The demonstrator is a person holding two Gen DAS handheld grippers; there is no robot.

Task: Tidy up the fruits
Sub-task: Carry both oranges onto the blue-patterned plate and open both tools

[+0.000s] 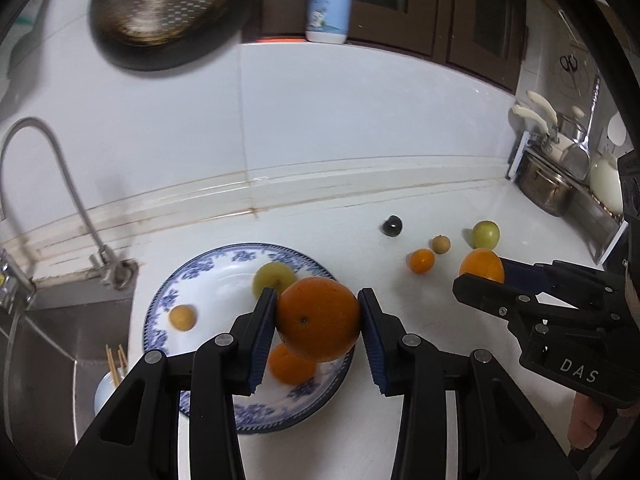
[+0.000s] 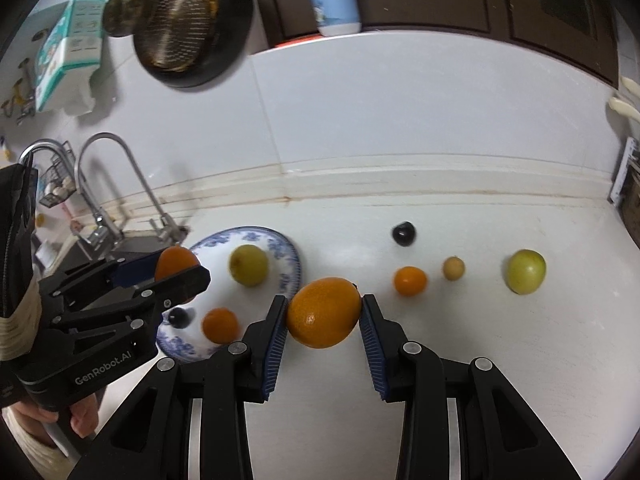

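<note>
Left wrist view: left gripper (image 1: 319, 320) is closed on a large orange (image 1: 319, 319), pads pressing both flanks, held above the blue-patterned plate (image 1: 240, 254).
Right wrist view: right gripper (image 2: 324, 314) is clamped on a second orange (image 2: 324, 312), carried over bare counter (image 2: 500, 340) at 3 o'clock of the plate's rim (image 2: 288, 252).
Plate contents: green fruit (image 1: 274, 283), small yellow fruit (image 1: 182, 317) at 9 o'clock, a small orange fruit (image 1: 291, 364) at 6 o'clock.
Loose on counter: dark fruit (image 2: 403, 233), small orange one (image 2: 409, 280), tan one (image 2: 453, 268), green one (image 2: 526, 271), all at 3 o'clock of the plate.
Step in hand: by my reading, both oranges are being carried to the plate.
Next move: lower each onto free porcelain, clear of fruit already there, then ease the jaws apart; round fruit may roll.
Only in right view: a dark fruit (image 2: 179, 317) on the plate, hidden from the left camera.
Only in left view: pot rack (image 1: 552, 184) at 2 o'clock.
</note>
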